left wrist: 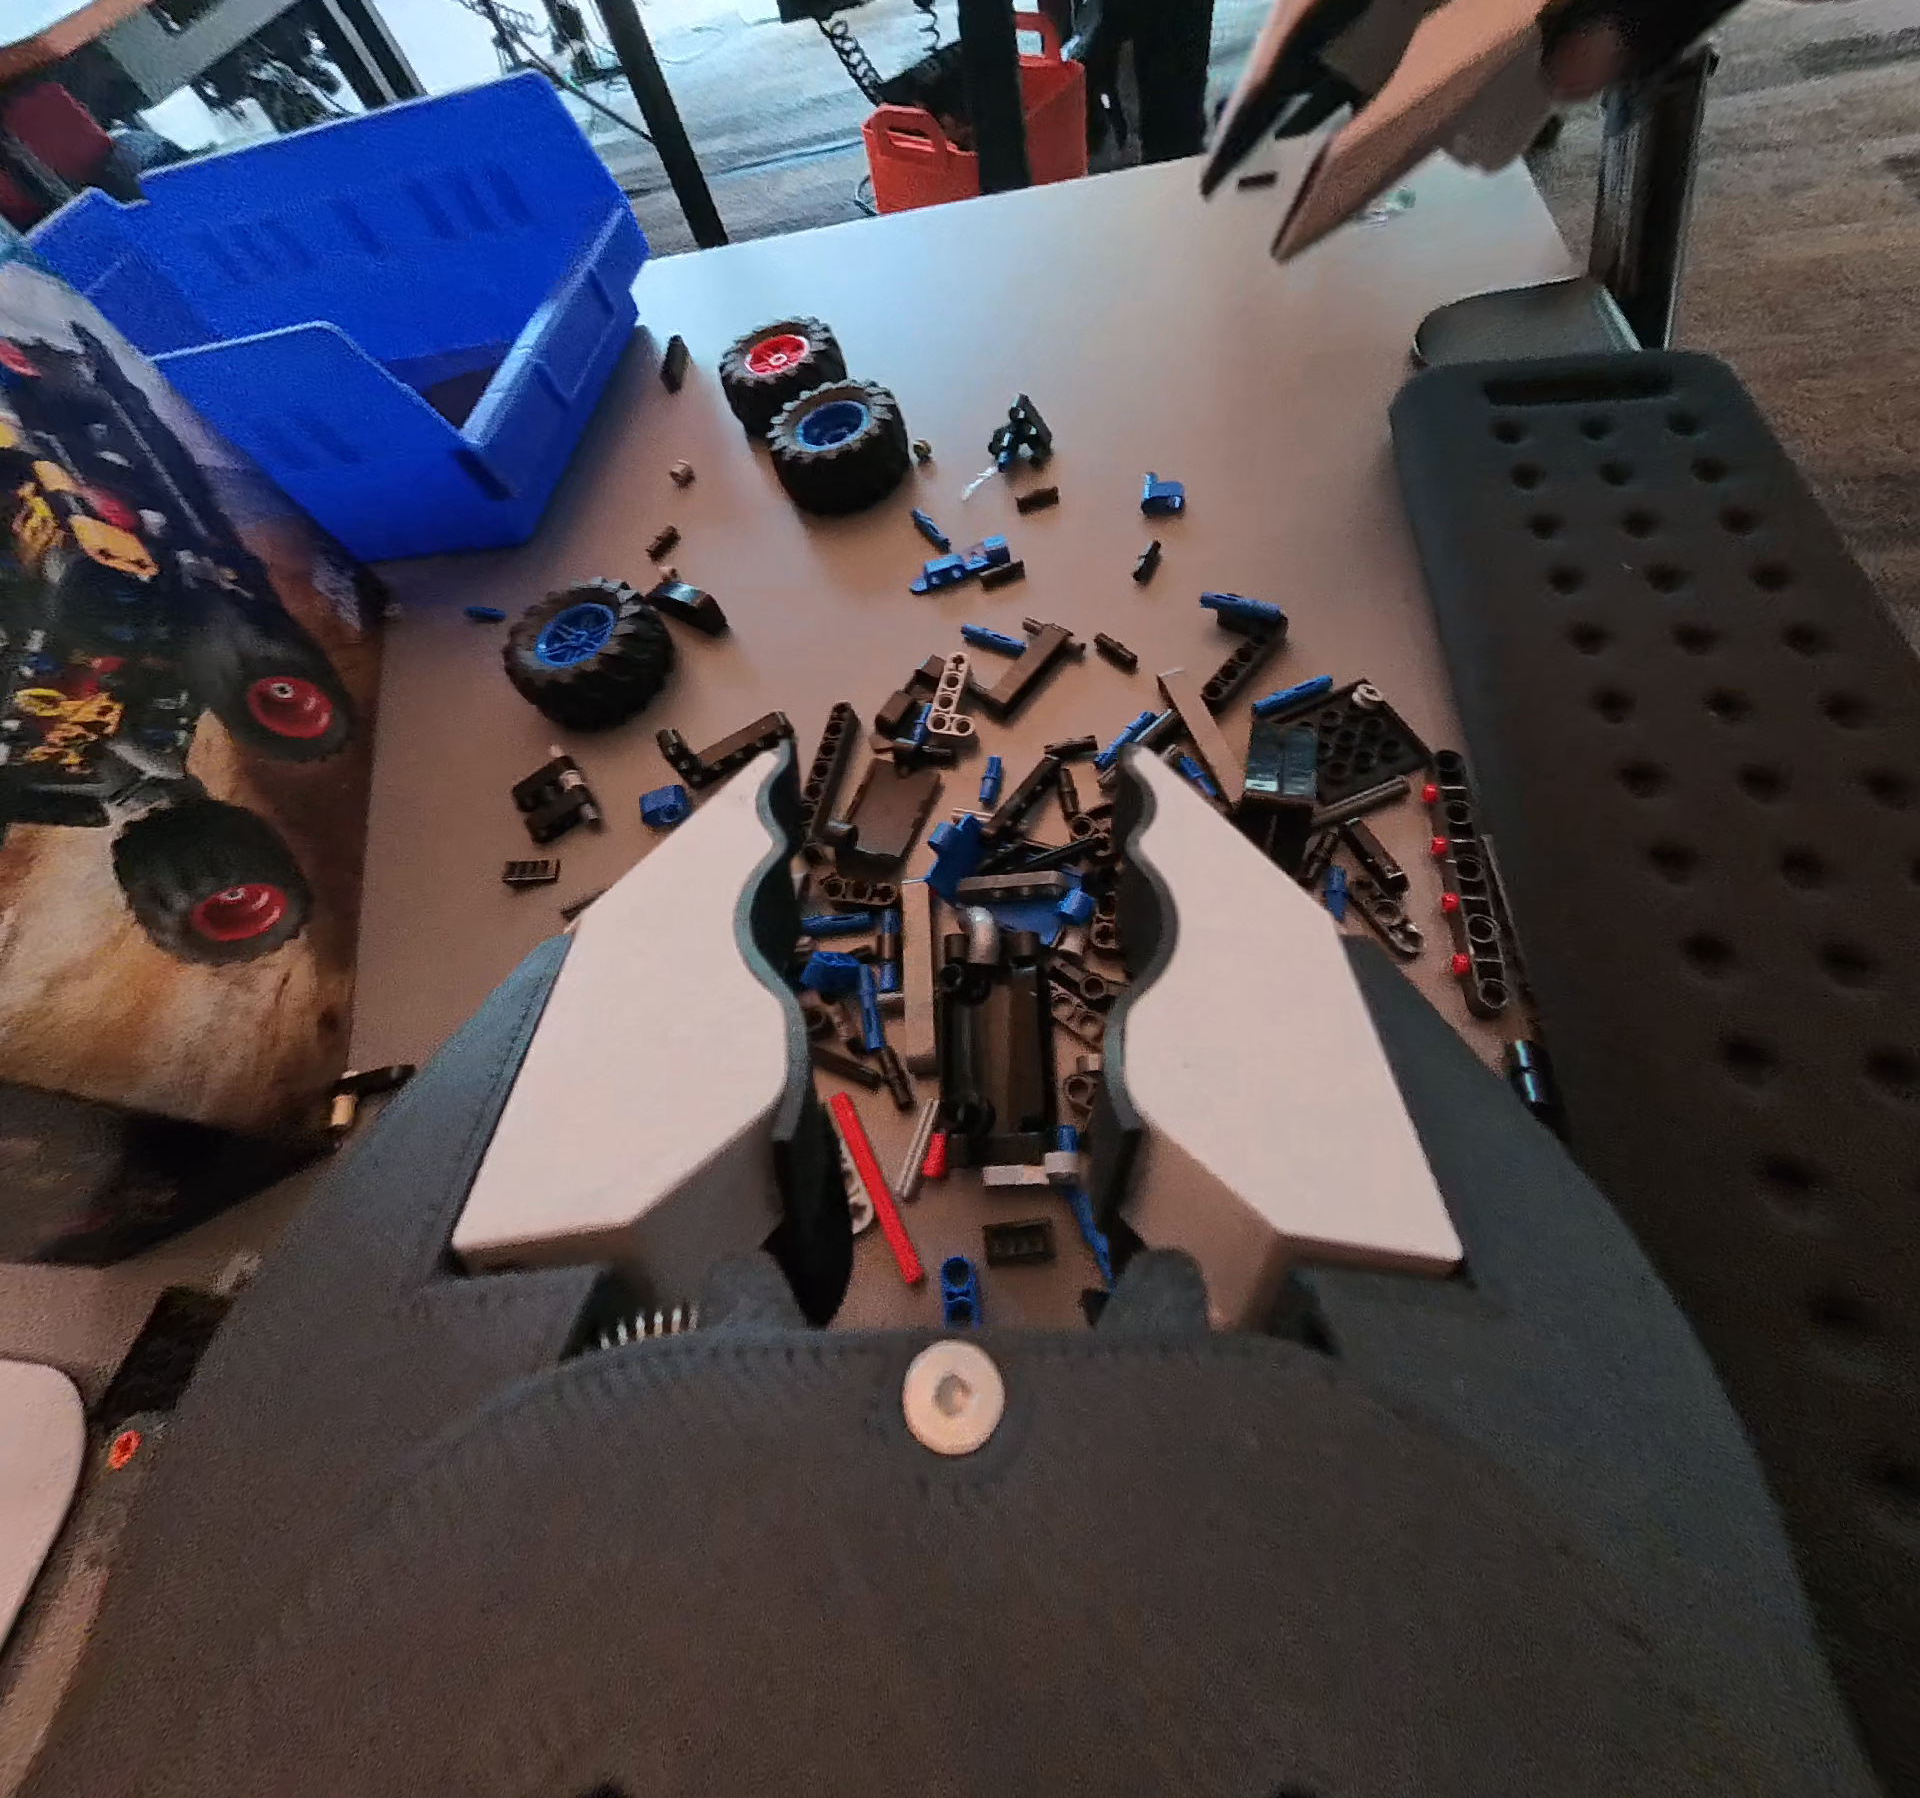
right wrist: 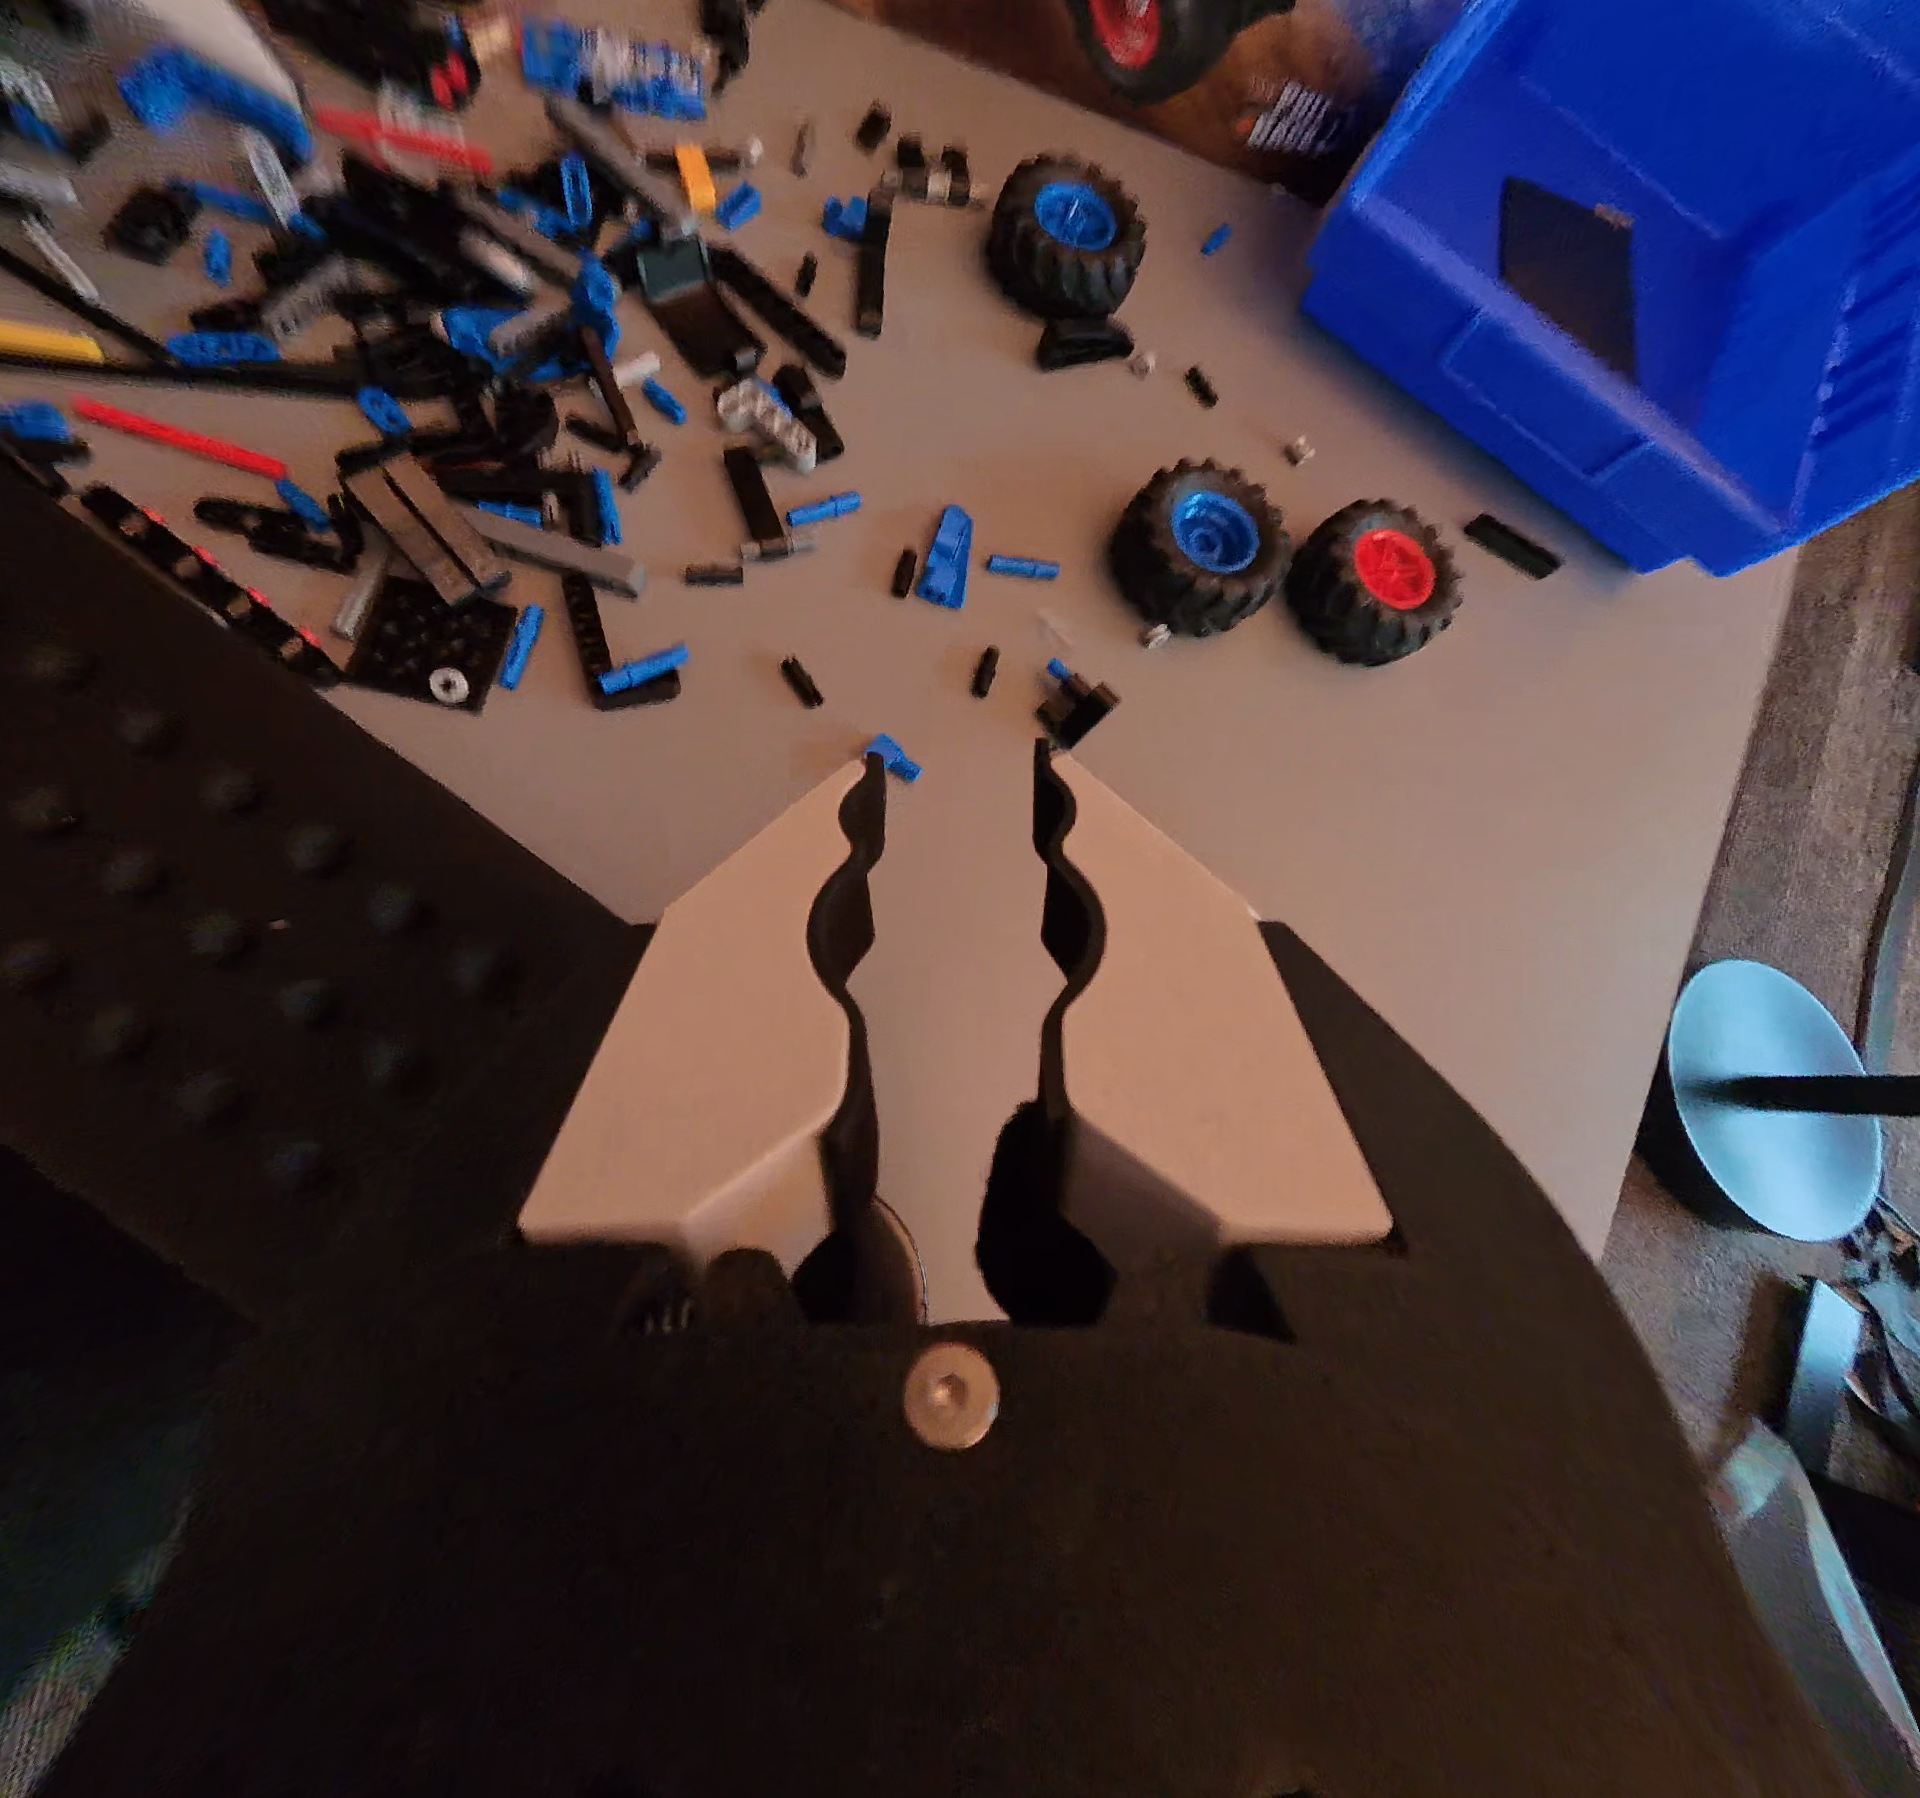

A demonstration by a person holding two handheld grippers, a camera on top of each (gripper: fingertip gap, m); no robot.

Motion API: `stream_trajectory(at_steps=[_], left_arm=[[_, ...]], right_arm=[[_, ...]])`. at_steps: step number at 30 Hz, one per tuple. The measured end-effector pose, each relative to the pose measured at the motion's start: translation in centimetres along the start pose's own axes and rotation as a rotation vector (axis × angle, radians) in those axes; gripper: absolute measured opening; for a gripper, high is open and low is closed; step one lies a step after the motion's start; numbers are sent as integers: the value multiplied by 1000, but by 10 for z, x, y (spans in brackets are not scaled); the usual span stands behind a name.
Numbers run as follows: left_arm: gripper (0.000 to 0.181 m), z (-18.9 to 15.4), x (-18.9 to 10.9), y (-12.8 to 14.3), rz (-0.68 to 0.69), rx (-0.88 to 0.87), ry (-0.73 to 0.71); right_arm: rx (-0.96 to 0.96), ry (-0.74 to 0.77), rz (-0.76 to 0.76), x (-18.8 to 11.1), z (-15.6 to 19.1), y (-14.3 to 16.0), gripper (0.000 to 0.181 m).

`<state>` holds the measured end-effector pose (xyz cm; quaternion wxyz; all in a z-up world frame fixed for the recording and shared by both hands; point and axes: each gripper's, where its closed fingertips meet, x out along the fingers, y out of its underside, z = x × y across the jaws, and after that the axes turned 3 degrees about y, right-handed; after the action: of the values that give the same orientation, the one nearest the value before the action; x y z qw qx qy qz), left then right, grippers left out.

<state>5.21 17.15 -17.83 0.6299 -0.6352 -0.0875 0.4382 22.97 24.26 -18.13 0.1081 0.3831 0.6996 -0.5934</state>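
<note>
My left gripper (left wrist: 956, 756) is open and empty, and hovers just above a dense pile of black, blue and grey toy building pieces (left wrist: 987, 917) on a grey table (left wrist: 1195, 346). A red rod (left wrist: 878, 1189) lies near its base. My right gripper (right wrist: 958, 754) is open with a narrow gap and holds nothing. It is over bare table, with a small blue piece (right wrist: 894, 756) at its left fingertip and a small black piece (right wrist: 1075, 709) by its right one. The right gripper also shows in the left wrist view (left wrist: 1247, 219), raised at the far right.
Three loose tyres lie beyond the pile: one red-hubbed (left wrist: 779, 366) (right wrist: 1371, 579) and two blue-hubbed (left wrist: 836, 444) (left wrist: 587, 636). A blue bin (left wrist: 395, 314) (right wrist: 1621, 221) and a printed toy box (left wrist: 135, 709) stand at the left. A black perforated pad (left wrist: 1683, 709) borders the right. The small black piece (right wrist: 1075, 709) lies some 9 cm from my right tips, 20 cm from my left tips. My left wrist view (left wrist: 1029, 430) looks at it from another angle.
</note>
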Motion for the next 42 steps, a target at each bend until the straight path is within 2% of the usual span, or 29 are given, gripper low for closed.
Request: stream_trajectory(at_steps=[4,9,14,18,21,25,32,35,36,42], left_arm=[[51,6,0,5,12,-9,-20],[50,1,6,10,31,0,2],[50,-2,8,10,38,8,15],[50,-3,10,11,43,9,20],[48,-7,11,8,25,-4,36],[40,-23,13,-12,-72,-131,151],[29,-34,10,-31,-182,-294,250],[19,-43,10,-31,-177,-301,295],[9,-46,9,-34,-198,-312,315],[5,-46,5,-38,-219,-283,309]], right_arm=[[-106,-38,145,31,6,28,20],[-195,-144,204,63,12,44,18],[-177,-289,196,70,24,40,2],[-171,-322,184,71,27,37,2],[-189,-299,79,63,38,14,1],[-357,-144,-93,48,65,-40,2],[-661,72,-218,44,107,-94,2],[-695,123,-244,45,113,-105,2],[-703,123,-244,45,114,-105,2],[-705,115,-243,41,118,-109,1]])
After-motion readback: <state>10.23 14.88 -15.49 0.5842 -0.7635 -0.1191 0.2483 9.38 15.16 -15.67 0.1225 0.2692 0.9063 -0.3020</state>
